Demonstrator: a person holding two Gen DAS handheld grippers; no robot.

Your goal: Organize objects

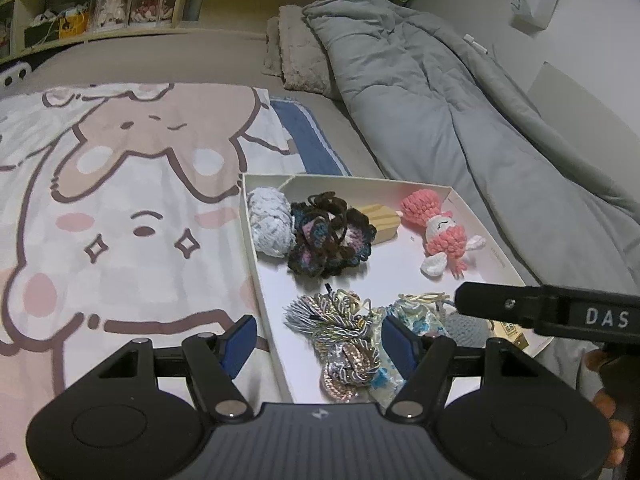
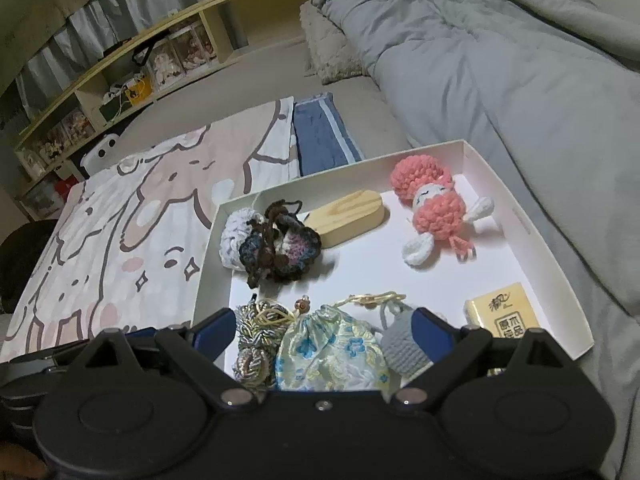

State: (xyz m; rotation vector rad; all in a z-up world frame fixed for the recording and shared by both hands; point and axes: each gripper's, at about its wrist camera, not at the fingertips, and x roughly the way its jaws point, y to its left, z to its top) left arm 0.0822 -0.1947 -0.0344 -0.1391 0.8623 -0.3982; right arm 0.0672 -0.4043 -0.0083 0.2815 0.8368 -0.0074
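Note:
A white tray (image 1: 256, 264) lies on the bed and shows in the right wrist view too (image 2: 208, 256). It holds a pink crochet doll (image 2: 436, 212), a wooden block (image 2: 348, 220), a dark crochet flower (image 2: 280, 248), a pale yarn ball (image 1: 270, 222), braided cords (image 1: 340, 320), a floral pouch (image 2: 332, 352), a grey knitted piece (image 2: 404, 348) and a yellow box (image 2: 502, 312). My left gripper (image 1: 320, 344) is open above the cords at the tray's near edge. My right gripper (image 2: 320, 336) is open above the pouch; its finger shows in the left wrist view (image 1: 520, 308).
The tray rests beside a cartoon-print blanket (image 1: 120, 220). A grey duvet (image 1: 460, 100) lies to the right, a fuzzy pillow (image 1: 300, 52) behind. A blue cloth (image 2: 320, 136) lies beyond the tray. A shelf (image 1: 100, 8) runs along the far wall.

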